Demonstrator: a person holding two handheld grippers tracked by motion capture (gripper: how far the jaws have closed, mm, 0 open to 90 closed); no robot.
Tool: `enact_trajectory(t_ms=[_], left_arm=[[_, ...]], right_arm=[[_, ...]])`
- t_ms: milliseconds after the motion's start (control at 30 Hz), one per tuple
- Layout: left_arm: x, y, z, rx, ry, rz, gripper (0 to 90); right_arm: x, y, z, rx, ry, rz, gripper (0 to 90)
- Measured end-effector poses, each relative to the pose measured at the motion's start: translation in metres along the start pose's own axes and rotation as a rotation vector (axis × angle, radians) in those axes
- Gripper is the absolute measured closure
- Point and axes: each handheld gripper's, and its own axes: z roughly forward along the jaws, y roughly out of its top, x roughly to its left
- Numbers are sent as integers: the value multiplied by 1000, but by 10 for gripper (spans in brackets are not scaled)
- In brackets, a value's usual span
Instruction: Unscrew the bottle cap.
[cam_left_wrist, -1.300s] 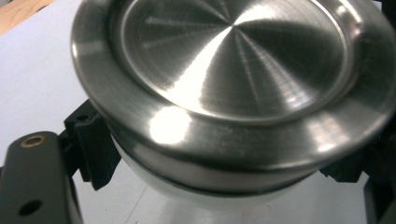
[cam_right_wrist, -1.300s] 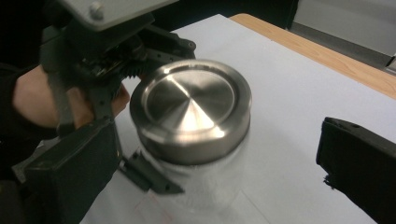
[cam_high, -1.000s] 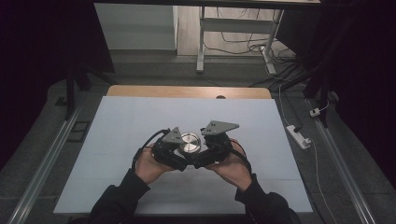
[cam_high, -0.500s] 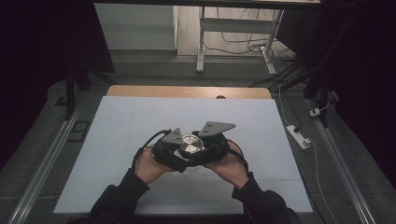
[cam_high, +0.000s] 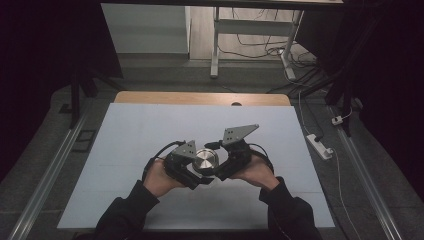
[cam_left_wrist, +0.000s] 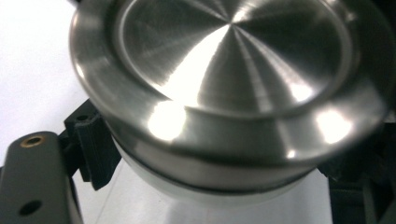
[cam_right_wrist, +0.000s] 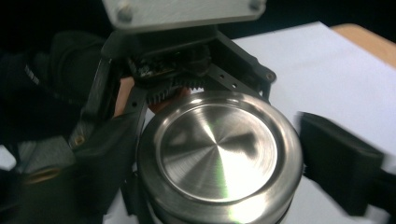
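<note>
Near the middle of the white worktop (cam_high: 150, 130), a little toward its near edge, the left gripper (cam_high: 186, 167) is clamped on the clear body of a jar, just below its round steel lid (cam_high: 205, 160). In the left gripper view the ribbed pad (cam_left_wrist: 95, 149) presses the jar's side under the lid's rim (cam_left_wrist: 187, 140). Just right of the lid, the right gripper (cam_high: 227, 162) has its jaws around the lid; they have just been opening. In the right gripper view the right-hand jaw stands slightly apart from the lid's edge (cam_right_wrist: 219, 158).
</note>
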Motion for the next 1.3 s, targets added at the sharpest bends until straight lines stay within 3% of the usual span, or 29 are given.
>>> enact_trajectory(t_ms=[100, 167, 267, 467, 533, 733, 767, 933, 967, 1033, 1133, 1300], left_arm=[[2, -1, -3, -1, 50, -17, 158], [2, -1, -4, -7, 82, -38, 158], [2, -1, -4, -7, 111, -58, 158], [-1, 1, -2, 4, 124, -58, 158], [-1, 1, -2, 2, 114, -55, 158], [0, 0, -4, -23, 49, -42, 158], [0, 0, -5, -17, 17, -16, 158], [-1, -1, -4, -23, -71, 30, 158], [-1, -1, -4, -23, -71, 30, 158], [-4, 0, -2, -18, -96, 62, 158], [-6, 1, -1, -19, -84, 60, 158], [-2, 1, -7, -31, -5, 14, 158]], right_arm=[[7, 7, -7, -18, -92, 35, 0], [13, 9, -8, -11, -177, 48, 7], [21, 10, -2, 11, -271, 35, 43], [31, 10, 11, 16, -384, 4, 150], [32, 10, 12, 5, -366, 10, 193], [29, 10, 7, 3, -301, 11, 196], [25, 9, 4, 1, -245, -6, 196], [11, 3, -4, -23, -50, -47, 196], [11, 3, -4, -23, -50, -47, 196], [7, -2, -9, -35, 39, -94, 196], [7, -2, -10, -23, 53, -97, 194], [15, 9, -17, -40, -38, -29, 74]])
